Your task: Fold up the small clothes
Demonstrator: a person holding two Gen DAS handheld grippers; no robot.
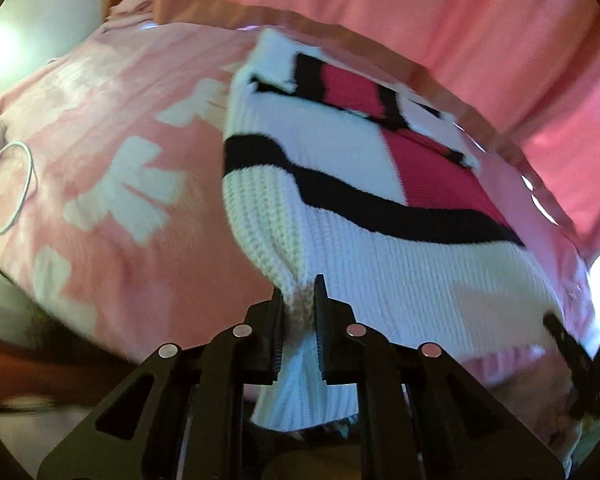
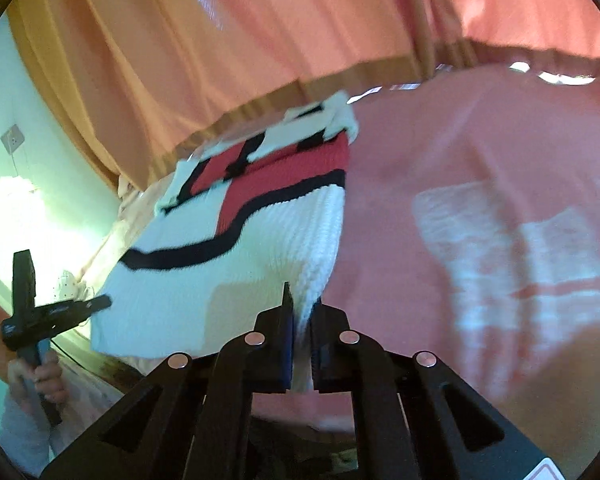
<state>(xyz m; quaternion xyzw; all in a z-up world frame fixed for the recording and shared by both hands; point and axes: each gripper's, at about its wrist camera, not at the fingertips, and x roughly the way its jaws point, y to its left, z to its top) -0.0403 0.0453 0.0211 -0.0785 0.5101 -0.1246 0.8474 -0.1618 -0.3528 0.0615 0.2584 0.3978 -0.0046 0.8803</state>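
- Both grippers grasp the garment: your left gripper [image 1: 298, 300] is clamped on one near corner of the white knit sweater [image 1: 340, 248], the ribbed hem bunched between its jaws.
- Your right gripper [image 2: 300, 316] is likewise clenched on the opposite near corner of the same sweater [image 2: 228, 280], a thin fold of white knit pinched between its pads.
- Between the two grips, the near hem hangs raised off the pink blanket [image 1: 120, 140], while the far part, with its red blocks and black bands, lies flat toward the bed's far edge.
- From the right wrist view, your hand [image 2: 40, 380] shows at the left, holding the other gripper's handle.
- Folding appears barely begun: the sweater lies spread full length, with no crease or doubled layer visible.
- What remains, by this reading, is nearly everything: carry the lifted hem over toward the far end, lay it down, then make any further folds.
- Beyond the bed, pink curtains [image 2: 260, 40] fill the background.
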